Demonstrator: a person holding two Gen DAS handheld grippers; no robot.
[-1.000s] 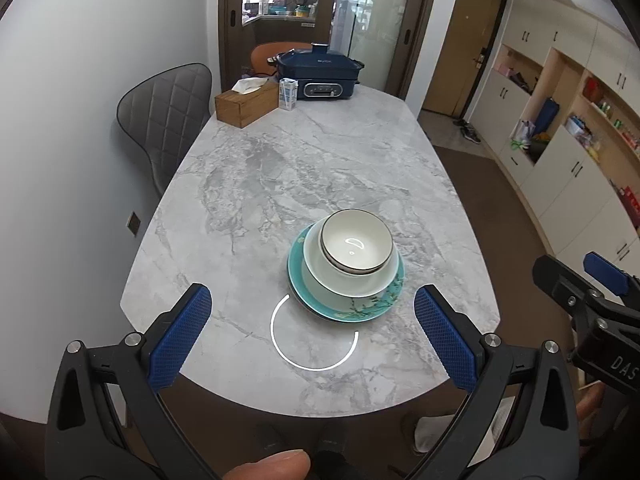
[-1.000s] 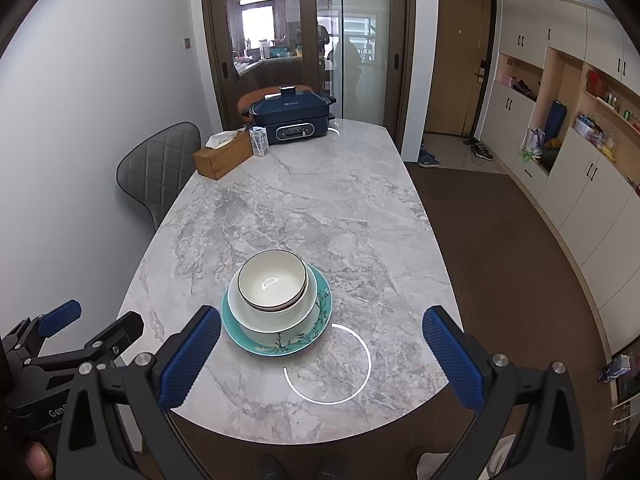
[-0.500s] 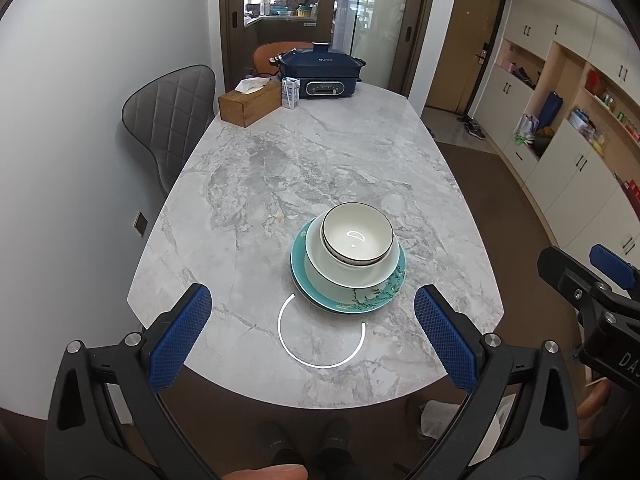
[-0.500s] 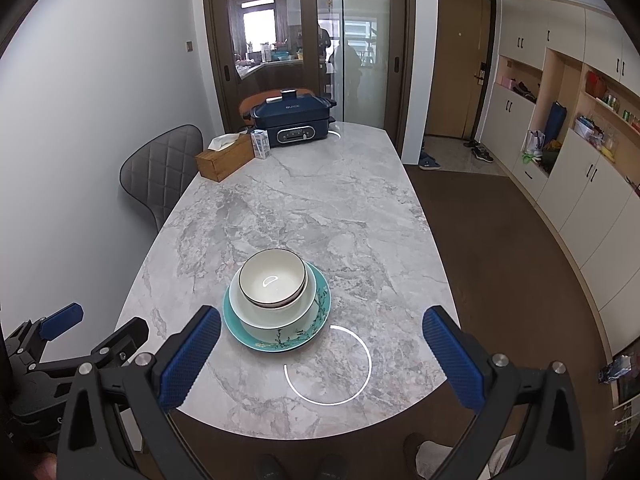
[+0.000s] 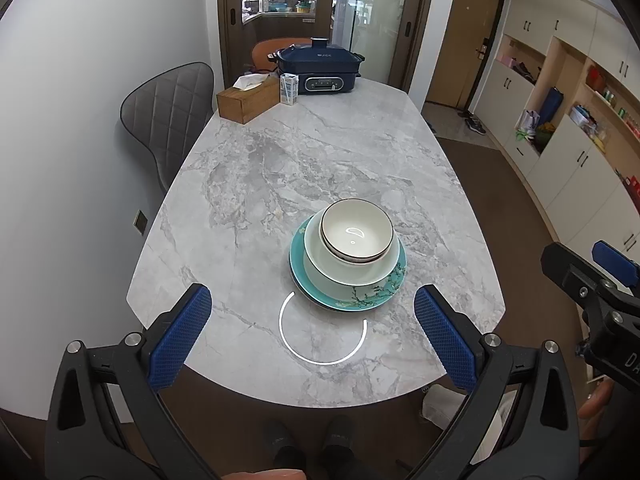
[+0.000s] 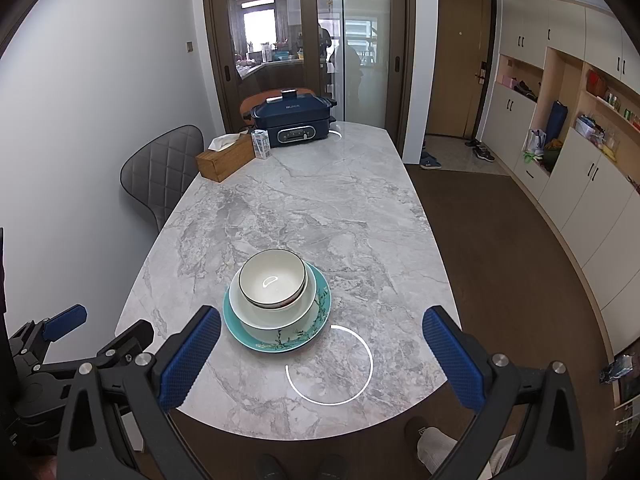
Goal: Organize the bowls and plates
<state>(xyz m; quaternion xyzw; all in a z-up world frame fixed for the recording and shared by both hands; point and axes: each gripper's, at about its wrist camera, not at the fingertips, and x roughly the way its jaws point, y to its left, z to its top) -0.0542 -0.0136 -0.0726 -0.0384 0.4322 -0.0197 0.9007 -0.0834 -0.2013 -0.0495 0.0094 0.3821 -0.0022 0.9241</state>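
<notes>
One stack of dishes sits near the front end of the marble table (image 5: 320, 160). At the bottom lies a teal plate (image 5: 360, 300) with a branch pattern. A pale green bowl (image 5: 352, 272) rests on it, and a white bowl (image 5: 356, 232) with a dark rim nests on top. The same teal plate (image 6: 280, 342), pale bowl (image 6: 272, 312) and white bowl (image 6: 272, 280) show in the right wrist view. My left gripper (image 5: 312, 328) hangs open above the table's front edge, short of the stack. My right gripper (image 6: 320, 356) is open too, nothing between its pads.
At the far end stand a navy electric cooker (image 5: 320, 68), a wooden tissue box (image 5: 248, 100) and a small carton (image 5: 289, 88). A grey quilted chair (image 5: 168, 120) is at the left side. Cabinets and shelves (image 5: 580, 128) line the right wall. A person's feet (image 5: 312, 444) show below.
Both grippers have drawn back and risen a little from the table, so the stack looks slightly farther away. The dishes have not moved and both grippers stay open.
</notes>
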